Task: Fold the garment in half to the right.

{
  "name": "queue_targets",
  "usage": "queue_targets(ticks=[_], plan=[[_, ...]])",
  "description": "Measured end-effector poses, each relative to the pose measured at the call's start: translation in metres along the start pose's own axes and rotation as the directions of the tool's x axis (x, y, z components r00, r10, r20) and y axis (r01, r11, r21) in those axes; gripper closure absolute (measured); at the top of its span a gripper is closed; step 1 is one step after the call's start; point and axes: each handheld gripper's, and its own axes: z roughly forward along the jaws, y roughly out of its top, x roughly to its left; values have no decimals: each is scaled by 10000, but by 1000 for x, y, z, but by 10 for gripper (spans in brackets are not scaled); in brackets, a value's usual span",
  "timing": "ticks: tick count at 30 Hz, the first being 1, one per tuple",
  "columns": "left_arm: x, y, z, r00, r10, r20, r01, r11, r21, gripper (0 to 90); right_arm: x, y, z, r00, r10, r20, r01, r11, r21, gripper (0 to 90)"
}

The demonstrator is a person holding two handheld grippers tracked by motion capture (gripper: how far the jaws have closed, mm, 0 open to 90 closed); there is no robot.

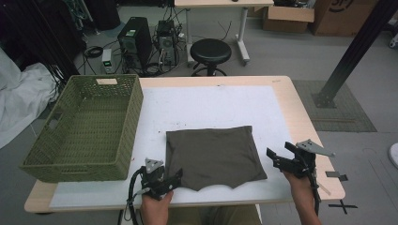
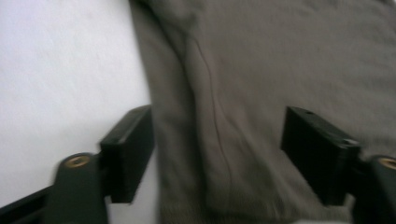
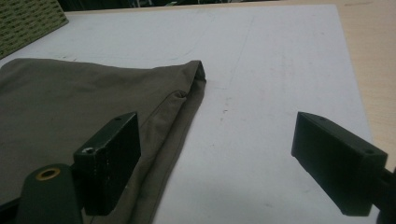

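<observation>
From above, the left gripper [image 1: 165,179] sits low at the folded olive cloth's [image 1: 213,157] near left corner; the right gripper [image 1: 281,158] hovers beside its right edge. In the left gripper view, parted jaws straddle the cloth's edge, not pressing. The right gripper view shows wide, empty jaws.

Even, soft indoor light falls from overhead across my table [image 1: 300,117]; shadows are faint and I see no glare on the white mat [image 1: 211,108]. The high view is sharp but slightly soft at low resolution. My left gripper view is smeared by motion blur, the olive cloth [image 2: 280,60] hazy. My right gripper view is clearer, dimmer toward its near jaws.
</observation>
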Motion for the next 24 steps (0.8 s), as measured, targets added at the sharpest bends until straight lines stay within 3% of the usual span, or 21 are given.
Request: queue_targets(ticks=[3,6,9,11,13,21,24], plan=[[-5,-5,-4,9996,-189,-211,187,9997,-130,376,0,0,0,10000,9,-11,-9,10000,-20,159],[-11,-12,-4,9988,-65,-490,43,9990,-453,451,1,0,0,10000,-21,-10,21,10000,-26,159],[-6,-16,-4,9981,-140,-600,97,9974,-710,653,3,1,3,10000,-23,-53,23,10000,-2,159],[4,-14,-5,9979,-632,-133,622,9959,-664,758,4,1,4,9999,-63,-89,63,10000,9,159],[12,-11,-5,9962,-823,273,836,9953,-491,816,5,2,6,9999,-91,-122,91,9999,43,159],[25,4,-4,9964,-831,175,840,9947,-591,836,7,6,11,9997,-100,-220,102,9999,80,160],[28,7,-3,9958,-858,333,874,9950,-488,832,7,7,13,9996,-63,-293,66,9999,89,163]])
